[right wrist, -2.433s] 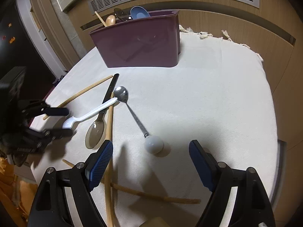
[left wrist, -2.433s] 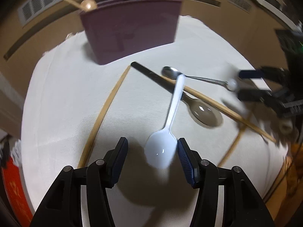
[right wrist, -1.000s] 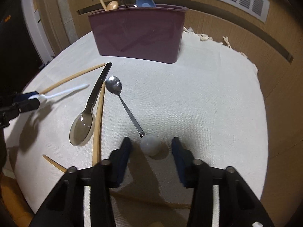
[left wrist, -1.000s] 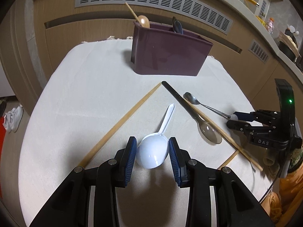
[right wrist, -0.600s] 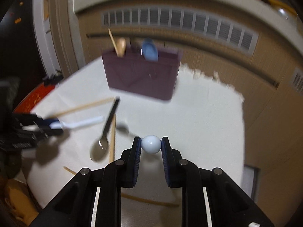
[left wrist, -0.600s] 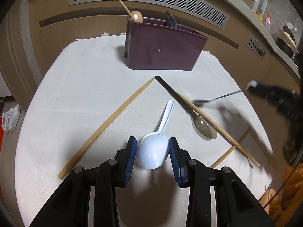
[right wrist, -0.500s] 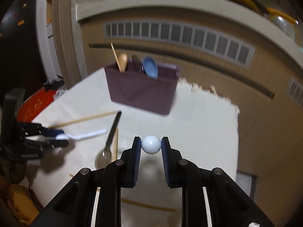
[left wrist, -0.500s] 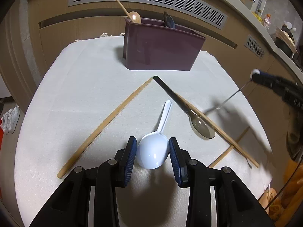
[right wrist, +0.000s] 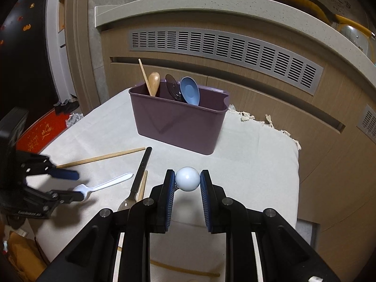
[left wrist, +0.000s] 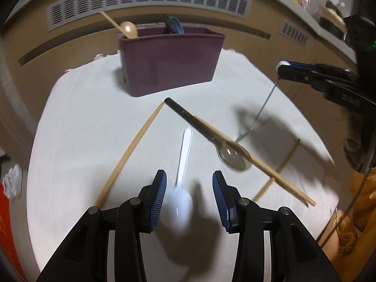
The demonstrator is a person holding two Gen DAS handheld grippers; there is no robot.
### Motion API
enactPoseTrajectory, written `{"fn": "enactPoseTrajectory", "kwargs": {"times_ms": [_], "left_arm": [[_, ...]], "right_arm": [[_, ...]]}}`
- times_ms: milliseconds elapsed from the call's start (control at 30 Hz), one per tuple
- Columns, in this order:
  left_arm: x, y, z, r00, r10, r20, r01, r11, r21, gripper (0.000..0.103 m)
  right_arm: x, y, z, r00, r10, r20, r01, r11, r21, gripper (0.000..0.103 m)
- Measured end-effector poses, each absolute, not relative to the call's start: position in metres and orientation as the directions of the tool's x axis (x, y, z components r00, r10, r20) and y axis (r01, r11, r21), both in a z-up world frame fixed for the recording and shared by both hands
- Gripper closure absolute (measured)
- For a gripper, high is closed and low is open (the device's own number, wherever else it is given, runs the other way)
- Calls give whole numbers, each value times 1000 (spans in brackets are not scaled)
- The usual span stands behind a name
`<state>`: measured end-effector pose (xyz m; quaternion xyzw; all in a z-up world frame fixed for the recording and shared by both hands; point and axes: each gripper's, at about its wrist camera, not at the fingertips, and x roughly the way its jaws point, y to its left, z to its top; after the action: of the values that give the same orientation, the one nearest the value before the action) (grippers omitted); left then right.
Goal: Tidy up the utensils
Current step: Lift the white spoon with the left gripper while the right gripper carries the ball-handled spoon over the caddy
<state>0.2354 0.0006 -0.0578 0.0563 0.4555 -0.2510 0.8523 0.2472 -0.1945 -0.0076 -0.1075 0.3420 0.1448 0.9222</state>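
My left gripper (left wrist: 189,195) is open; the white plastic spoon (left wrist: 181,183) lies blurred between its fingers, bowl toward me, seemingly loose. It also shows in the right wrist view (right wrist: 103,185). My right gripper (right wrist: 187,183) is shut on the white ball end (right wrist: 187,179) of the metal spoon (left wrist: 260,112) and holds it above the cloth. The purple utensil holder (right wrist: 178,124) stands at the far side with a wooden spoon (right wrist: 154,81), a dark spoon and a blue spoon (right wrist: 189,91) in it.
On the white cloth (left wrist: 82,122) lie a black-handled clear spoon (left wrist: 206,134), a long wooden chopstick (left wrist: 131,150) on the left and crossed chopsticks (left wrist: 277,171) on the right. A wooden cabinet wall (right wrist: 235,75) stands behind the table.
My left gripper has opened and let go of the white spoon's bowl. My right gripper, shut on the ball-ended metal spoon, has lifted it higher, so the spoon hangs down.
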Motion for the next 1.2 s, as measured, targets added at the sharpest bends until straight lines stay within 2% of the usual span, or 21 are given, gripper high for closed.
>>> {"fn": "enactPoseTrajectory", "kwargs": {"times_ms": [133, 333, 400, 467, 533, 600, 700, 800, 900, 967, 1100, 1200], "left_arm": [[267, -24, -65, 415, -314, -854, 524, 850, -58, 70], [295, -51, -84, 331, -248, -911, 544, 839, -31, 81], [298, -55, -84, 340, -239, -909, 544, 839, -17, 83], [297, -59, -83, 358, -226, -906, 533, 846, -1, 92], [290, -60, -79, 403, -216, -889, 521, 853, 29, 92], [277, -55, -64, 450, -266, -853, 510, 860, 1, 92], [257, -34, -31, 518, -357, -777, 453, 885, -105, 92], [235, -12, -2, 591, -402, -699, 414, 895, -165, 92], [224, 4, 32, 669, -414, -616, 400, 900, -171, 92], [219, 8, 63, 743, -410, -528, 391, 907, -154, 92], [220, 16, 138, 866, -408, -290, 382, 913, -146, 92], [238, 13, 180, 913, -377, -156, 363, 925, -109, 92]], "right_arm": [[248, -193, -7, 729, 203, -654, -353, 930, -104, 82], [247, -196, -7, 727, 225, -649, -369, 925, -92, 82], [246, -197, -7, 727, 232, -646, -371, 925, -86, 82], [244, -201, -7, 728, 240, -642, -370, 926, -73, 82], [241, -204, -5, 732, 245, -636, -366, 928, -63, 82], [236, -208, -1, 741, 245, -626, -359, 931, -61, 82], [224, -215, 8, 760, 237, -606, -346, 936, -67, 82], [210, -219, 20, 782, 233, -578, -335, 939, -74, 82], [197, -220, 39, 813, 215, -542, -317, 943, -101, 82], [194, -219, 58, 840, 193, -507, -298, 945, -133, 82], [194, -208, 129, 923, 141, -357, -237, 941, -240, 82], [211, -197, 176, 956, 109, -274, -189, 939, -288, 82]]}}
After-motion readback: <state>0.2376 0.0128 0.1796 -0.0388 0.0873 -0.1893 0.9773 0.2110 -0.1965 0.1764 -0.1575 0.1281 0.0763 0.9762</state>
